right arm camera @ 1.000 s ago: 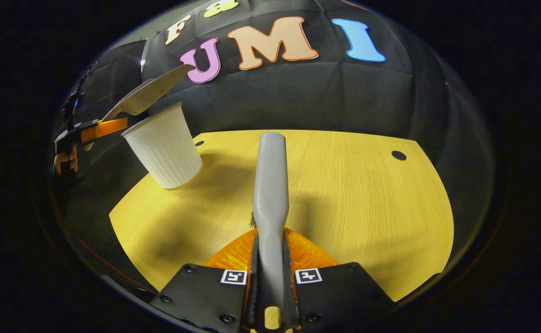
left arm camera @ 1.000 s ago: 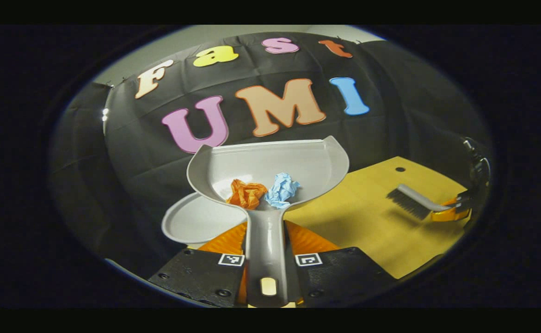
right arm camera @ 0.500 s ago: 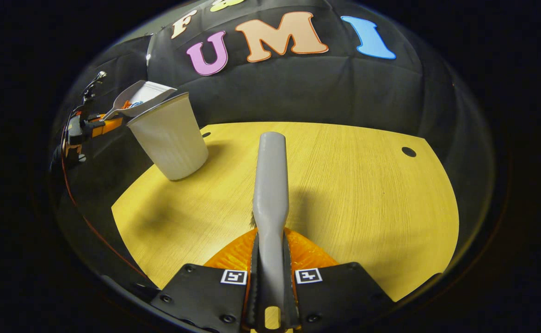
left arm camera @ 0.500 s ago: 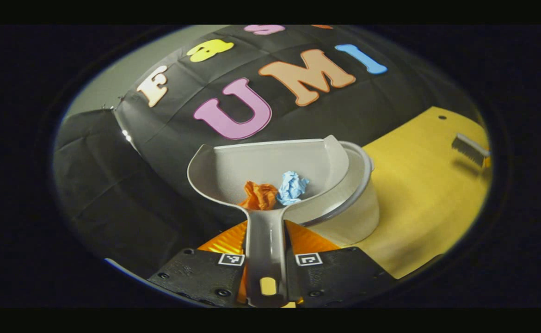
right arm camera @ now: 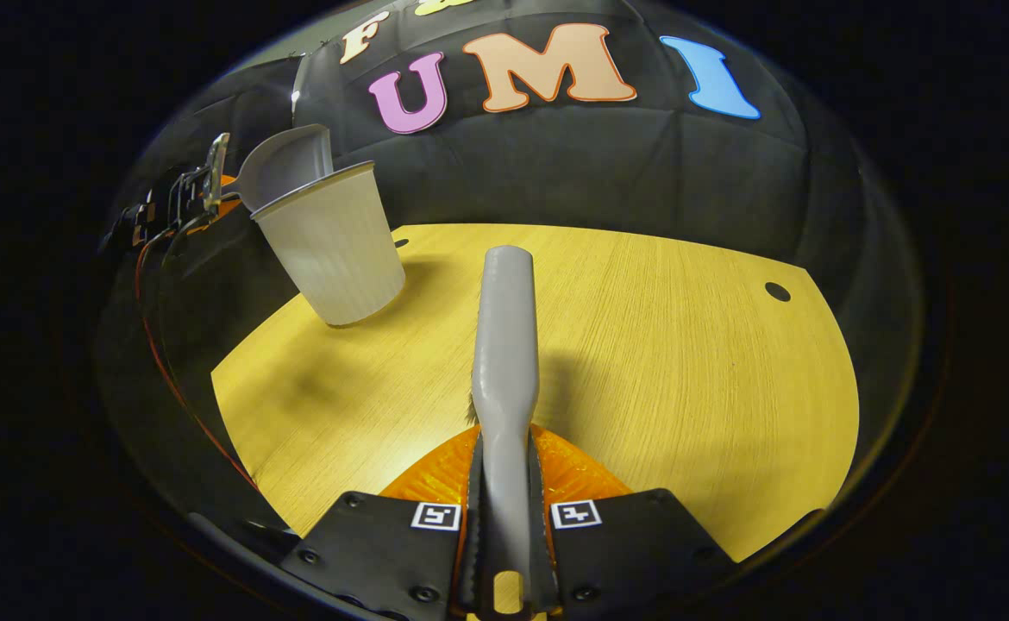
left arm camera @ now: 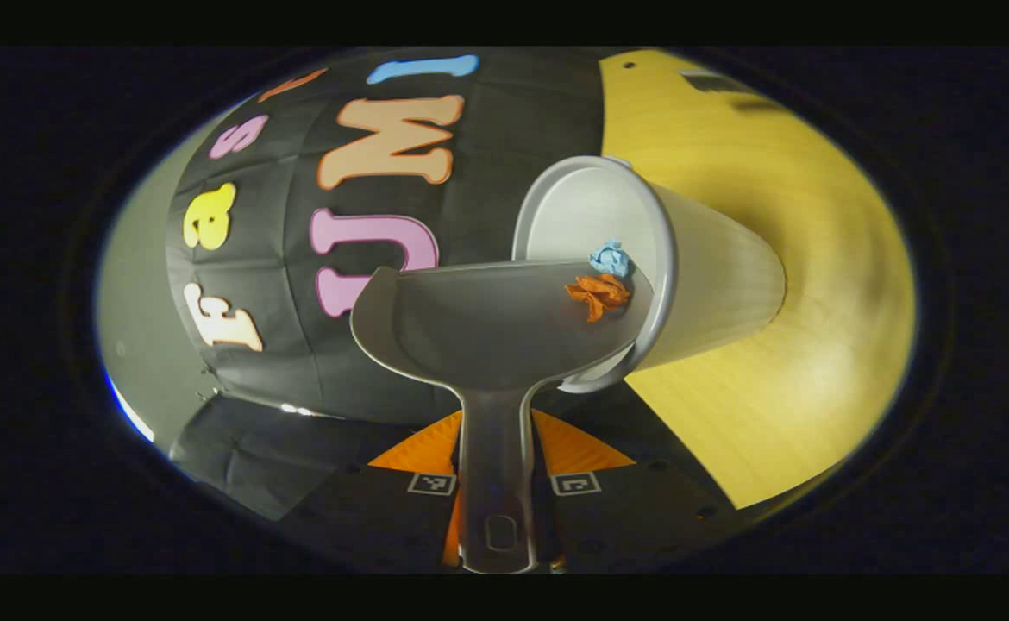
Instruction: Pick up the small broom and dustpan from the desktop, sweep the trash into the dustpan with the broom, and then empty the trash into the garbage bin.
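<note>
My left gripper [left arm camera: 493,483] is shut on the handle of the grey dustpan [left arm camera: 479,328]. The pan is rolled sideways, its right corner over the mouth of the white garbage bin [left arm camera: 711,276]. An orange paper wad [left arm camera: 598,295] lies at the pan's lower corner and a blue wad [left arm camera: 611,257] sits just past the edge, inside the bin's rim. In the right gripper view the tilted dustpan [right arm camera: 287,166] leans over the bin [right arm camera: 336,250] at the far left. My right gripper [right arm camera: 504,509] is shut on the grey broom handle [right arm camera: 504,345], held above the desk.
The yellow wooden desktop [right arm camera: 642,345] spreads ahead of the right gripper, with a small dark hole [right arm camera: 777,291] near its far right edge. The bin stands at the desk's far left corner. Black cloth [right arm camera: 608,164] walls off the back.
The left gripper has rolled the dustpan sideways over the bin. Both paper wads slid from beside the handle to the pan's lower corner, the blue one past the edge. The broom stayed almost still.
</note>
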Available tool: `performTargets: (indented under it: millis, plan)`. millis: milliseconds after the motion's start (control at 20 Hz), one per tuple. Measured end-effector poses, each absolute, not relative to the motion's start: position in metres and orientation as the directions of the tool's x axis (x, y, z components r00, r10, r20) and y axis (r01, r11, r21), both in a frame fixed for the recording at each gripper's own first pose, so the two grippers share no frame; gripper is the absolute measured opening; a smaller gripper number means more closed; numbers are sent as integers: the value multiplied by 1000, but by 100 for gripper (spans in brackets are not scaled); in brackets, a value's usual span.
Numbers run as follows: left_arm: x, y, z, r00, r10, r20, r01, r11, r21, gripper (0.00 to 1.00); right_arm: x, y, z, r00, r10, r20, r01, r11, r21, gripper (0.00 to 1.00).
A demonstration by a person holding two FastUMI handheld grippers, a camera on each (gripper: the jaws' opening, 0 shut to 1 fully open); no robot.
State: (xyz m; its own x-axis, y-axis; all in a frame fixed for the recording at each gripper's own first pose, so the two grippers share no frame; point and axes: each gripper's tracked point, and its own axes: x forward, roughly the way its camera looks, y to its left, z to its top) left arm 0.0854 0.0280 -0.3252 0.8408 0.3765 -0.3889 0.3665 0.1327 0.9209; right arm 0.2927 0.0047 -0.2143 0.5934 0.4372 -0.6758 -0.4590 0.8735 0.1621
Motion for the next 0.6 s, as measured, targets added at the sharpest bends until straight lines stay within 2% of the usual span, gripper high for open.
performTargets:
  millis: [100,200,300,400,600]
  plan:
    - [84,29,-323,843,368,-393,392,82,916,26,292,6,-213,599,440,-669,-472,869,149,24]
    - [86,31,-323,839,361,-406,384,134,913,25,291,5,-214,603,437,-667,-474,869,141,24]
    - [82,29,-316,828,381,-410,331,259,908,25,292,5,-213,609,431,-666,-467,874,139,24]
    - [78,22,-310,822,377,-427,251,433,866,26,292,5,-213,615,419,-668,-451,882,139,24]
    - [79,-19,-306,839,300,-453,103,731,674,25,292,6,-210,633,409,-657,-408,898,166,24]
